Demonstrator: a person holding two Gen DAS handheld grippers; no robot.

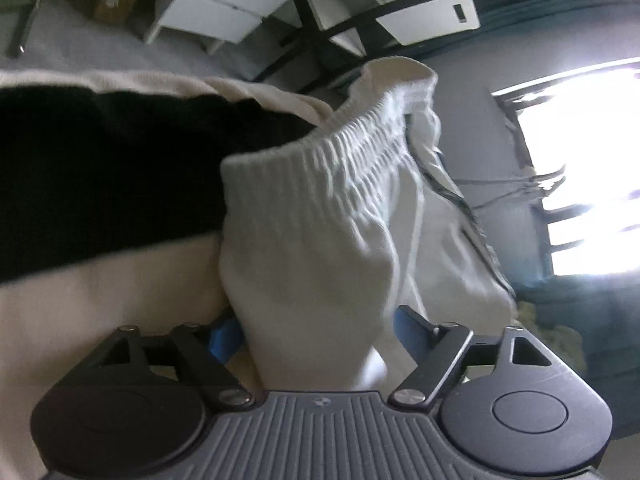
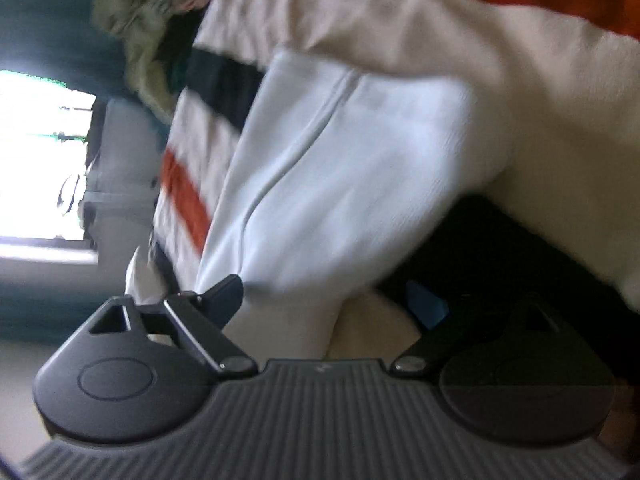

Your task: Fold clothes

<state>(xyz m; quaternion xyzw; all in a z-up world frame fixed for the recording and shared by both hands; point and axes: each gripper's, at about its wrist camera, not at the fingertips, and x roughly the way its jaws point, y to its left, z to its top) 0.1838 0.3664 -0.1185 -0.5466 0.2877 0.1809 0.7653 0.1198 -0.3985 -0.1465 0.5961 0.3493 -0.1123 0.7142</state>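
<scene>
A white garment with a ribbed elastic waistband (image 1: 320, 216) fills the left wrist view. My left gripper (image 1: 318, 336) has the cloth bunched between its blue-padded fingers (image 1: 228, 338), which stand fairly wide apart. In the right wrist view the same white garment (image 2: 344, 176) shows a long seam and hangs between the fingers of my right gripper (image 2: 336, 304). Its fingers also stand apart with cloth between them. Both views are blurred. The garment lies over a striped cream, black and orange blanket (image 2: 460, 36).
The cream and black blanket (image 1: 100, 184) lies left of the garment. White drawers (image 1: 224, 4) and a black-legged table (image 1: 316, 40) stand behind. A bright window (image 1: 592, 168) is at right. A mottled green cloth (image 2: 148, 12) lies at upper left of the right wrist view.
</scene>
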